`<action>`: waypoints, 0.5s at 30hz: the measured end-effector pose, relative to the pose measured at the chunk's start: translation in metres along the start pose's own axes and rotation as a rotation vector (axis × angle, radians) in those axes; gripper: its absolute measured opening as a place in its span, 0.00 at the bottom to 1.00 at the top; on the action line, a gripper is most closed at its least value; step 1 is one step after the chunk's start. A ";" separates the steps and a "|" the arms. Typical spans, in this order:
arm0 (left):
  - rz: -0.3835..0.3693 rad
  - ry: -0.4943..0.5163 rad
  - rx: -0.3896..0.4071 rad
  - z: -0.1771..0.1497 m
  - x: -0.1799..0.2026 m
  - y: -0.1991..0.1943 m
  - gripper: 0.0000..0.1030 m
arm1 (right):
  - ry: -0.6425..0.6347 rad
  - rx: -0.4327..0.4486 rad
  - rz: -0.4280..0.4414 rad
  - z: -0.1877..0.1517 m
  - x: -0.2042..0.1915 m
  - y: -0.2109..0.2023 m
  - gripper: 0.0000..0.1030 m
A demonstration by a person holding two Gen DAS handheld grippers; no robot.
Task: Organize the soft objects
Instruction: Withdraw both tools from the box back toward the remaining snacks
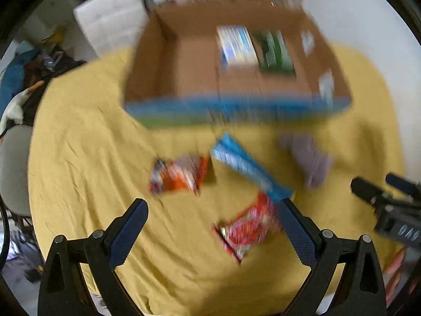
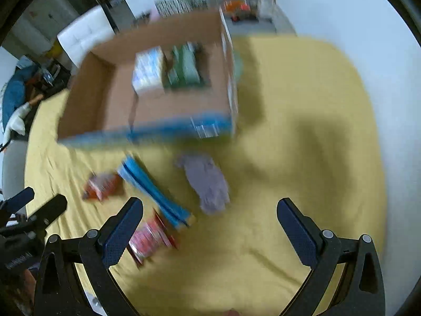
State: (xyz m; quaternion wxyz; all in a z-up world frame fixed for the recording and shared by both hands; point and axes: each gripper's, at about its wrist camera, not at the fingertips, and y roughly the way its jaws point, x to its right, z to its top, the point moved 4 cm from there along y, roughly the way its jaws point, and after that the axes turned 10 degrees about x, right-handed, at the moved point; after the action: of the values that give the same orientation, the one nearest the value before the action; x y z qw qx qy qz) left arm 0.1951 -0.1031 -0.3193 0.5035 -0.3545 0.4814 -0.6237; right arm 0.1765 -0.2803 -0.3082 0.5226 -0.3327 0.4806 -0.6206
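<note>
Two packs, a white-blue one [image 1: 236, 46] and a green one [image 1: 276, 51], already lie in the cardboard box [image 1: 158, 60]; four soft items wait on the yellow-covered counter [image 1: 92, 158]: orange packet [image 1: 179, 175], blue pack [image 1: 250, 166], red packet [image 1: 247, 226], grey cloth [image 1: 307, 158]; left tool [image 1: 211, 226] and right tool [image 2: 210, 223] both gape, empty

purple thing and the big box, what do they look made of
Purple thing: probably soft cloth, matte and limp, lying crumpled on the yellow sheet; blur hides any weave. Big box: corrugated cardboard by the look of it, plain brown matte inside, with a printed blue outer face.
</note>
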 end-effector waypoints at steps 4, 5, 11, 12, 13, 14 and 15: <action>-0.017 0.107 -0.125 -0.036 0.021 0.047 0.97 | 0.032 -0.114 0.015 -0.045 0.021 0.039 1.00; -0.016 0.133 -0.147 -0.043 0.026 0.057 0.97 | 0.035 -0.139 0.030 -0.056 0.024 0.048 1.00; -0.068 0.299 -0.250 -0.070 0.059 0.105 0.97 | 0.017 -0.198 0.042 -0.089 0.032 0.079 1.00; -0.073 0.340 -0.255 -0.072 0.065 0.111 0.97 | 0.019 -0.202 0.043 -0.092 0.033 0.082 1.00; -0.075 0.364 -0.252 -0.073 0.069 0.114 0.97 | 0.022 -0.205 0.045 -0.094 0.034 0.084 1.00; -0.076 0.384 -0.246 -0.073 0.072 0.116 0.96 | 0.023 -0.208 0.046 -0.095 0.035 0.086 1.00; -0.077 0.402 -0.248 -0.072 0.076 0.119 0.92 | 0.021 -0.210 0.045 -0.095 0.036 0.087 1.00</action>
State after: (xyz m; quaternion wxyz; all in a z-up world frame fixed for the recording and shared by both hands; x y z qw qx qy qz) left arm 0.1437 -0.1625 -0.4570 0.3261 -0.3004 0.6310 -0.6366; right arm 0.1103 -0.2904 -0.4239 0.4934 -0.3682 0.5560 -0.5584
